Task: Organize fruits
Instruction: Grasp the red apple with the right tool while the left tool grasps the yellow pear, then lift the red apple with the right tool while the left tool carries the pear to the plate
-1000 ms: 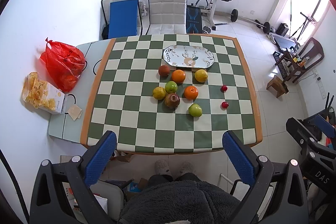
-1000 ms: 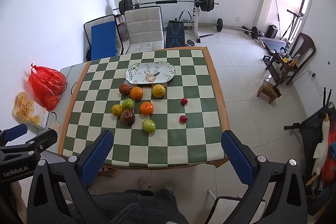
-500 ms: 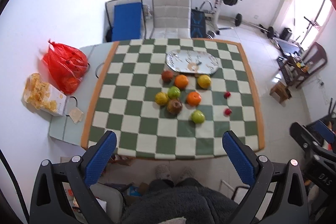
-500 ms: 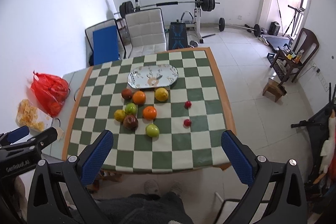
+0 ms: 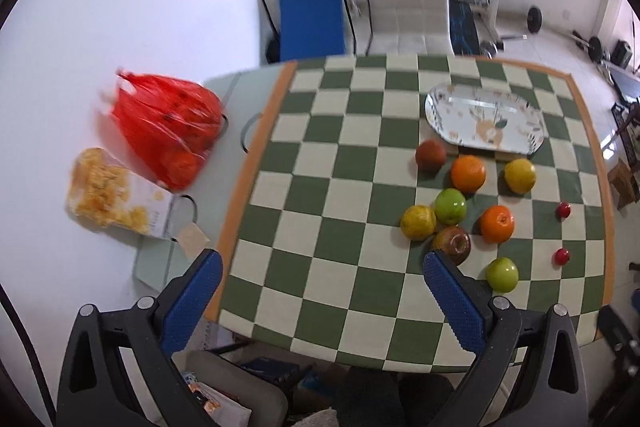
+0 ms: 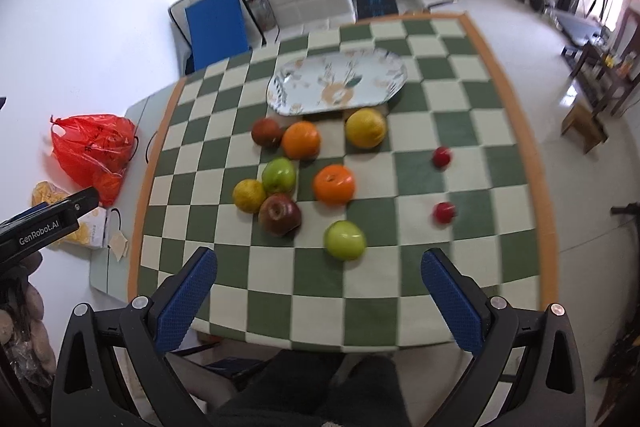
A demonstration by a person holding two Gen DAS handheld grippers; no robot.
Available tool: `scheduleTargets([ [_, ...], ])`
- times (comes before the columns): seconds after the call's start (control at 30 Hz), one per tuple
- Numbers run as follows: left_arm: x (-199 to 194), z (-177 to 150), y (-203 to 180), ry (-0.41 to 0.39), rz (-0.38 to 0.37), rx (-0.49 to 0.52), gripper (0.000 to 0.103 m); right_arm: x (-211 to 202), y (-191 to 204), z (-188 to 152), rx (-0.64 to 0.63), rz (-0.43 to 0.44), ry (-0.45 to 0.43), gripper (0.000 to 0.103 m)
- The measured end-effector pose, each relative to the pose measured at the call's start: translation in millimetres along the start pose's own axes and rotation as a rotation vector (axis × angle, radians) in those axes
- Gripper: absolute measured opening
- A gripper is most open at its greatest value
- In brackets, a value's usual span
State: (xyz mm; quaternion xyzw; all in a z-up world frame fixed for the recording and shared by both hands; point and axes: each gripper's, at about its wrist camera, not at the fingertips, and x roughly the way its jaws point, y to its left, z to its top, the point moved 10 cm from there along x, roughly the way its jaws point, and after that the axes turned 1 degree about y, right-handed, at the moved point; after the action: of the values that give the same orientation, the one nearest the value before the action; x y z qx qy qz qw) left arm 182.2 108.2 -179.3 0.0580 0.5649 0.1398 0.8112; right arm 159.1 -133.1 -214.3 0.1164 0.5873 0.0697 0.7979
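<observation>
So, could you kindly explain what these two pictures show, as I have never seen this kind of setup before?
A person holds two handheld tools, each a two-finger gripper with a fisheye camera looking along its blue fingers. One picture comes from the left gripper, the other from the right gripper. Both are open and hold nothing. Below lies a checkered table with an oval plate, no fruit on it, and loose fruit beside it: oranges, green apples, a red apple. A red bag sits off to the left.
</observation>
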Motion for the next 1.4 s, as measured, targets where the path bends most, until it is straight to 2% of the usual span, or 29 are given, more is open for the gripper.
scheduleTargets([
  [0.17,80,11,-9,0.127,-0.037,0.045,0.102,115,27,0,0.007,-0.004,0.121,0.096],
  [0.3,135,13,-18,0.231,-0.066,0.097,0.101,207,39,-3,0.047,-0.013,0.263,0.088],
  [0.37,161,10,-24,0.291,-0.081,0.121,0.101,235,40,-8,0.076,-0.002,0.314,0.086],
  [0.43,181,9,-31,0.343,-0.117,0.131,0.101,266,43,-14,0.109,0.024,0.372,0.077],
  [0.47,189,8,-35,0.367,-0.132,0.134,0.101,275,44,-17,0.118,0.038,0.391,0.069],
  [0.5,195,8,-38,0.389,-0.150,0.135,0.101,282,44,-20,0.126,0.048,0.406,0.069],
  [0.67,214,4,-75,0.463,-0.275,0.181,0.101,277,39,-38,0.125,0.016,0.430,0.069],
  [0.8,228,-3,-108,0.495,-0.321,0.260,0.101,273,34,-53,0.139,-0.004,0.453,0.069],
  [0.83,233,-6,-117,0.502,-0.326,0.292,0.098,275,35,-55,0.145,-0.007,0.458,0.069],
  [0.87,238,-8,-122,0.507,-0.326,0.314,0.087,274,36,-57,0.147,-0.012,0.460,0.069],
  [0.9,242,-9,-127,0.513,-0.323,0.336,0.084,276,37,-57,0.146,-0.017,0.460,0.069],
  [1.0,245,-9,-146,0.505,-0.394,0.372,0.074,277,40,-63,0.155,-0.022,0.467,0.069],
  [1.07,241,-10,-155,0.502,-0.436,0.408,0.057,275,40,-65,0.153,-0.032,0.475,0.069],
  [1.1,239,-10,-155,0.502,-0.444,0.422,0.055,276,41,-66,0.154,-0.037,0.481,0.069],
  [1.23,239,-8,-156,0.454,-0.445,0.472,0.056,277,44,-68,0.166,-0.039,0.487,0.070],
  [1.33,245,-17,-154,0.521,-0.472,0.455,0.057,277,43,-68,0.174,-0.041,0.496,0.070],
  [1.4,255,-19,-153,0.529,-0.463,0.464,0.057,277,39,-64,0.178,-0.039,0.501,0.070],
])
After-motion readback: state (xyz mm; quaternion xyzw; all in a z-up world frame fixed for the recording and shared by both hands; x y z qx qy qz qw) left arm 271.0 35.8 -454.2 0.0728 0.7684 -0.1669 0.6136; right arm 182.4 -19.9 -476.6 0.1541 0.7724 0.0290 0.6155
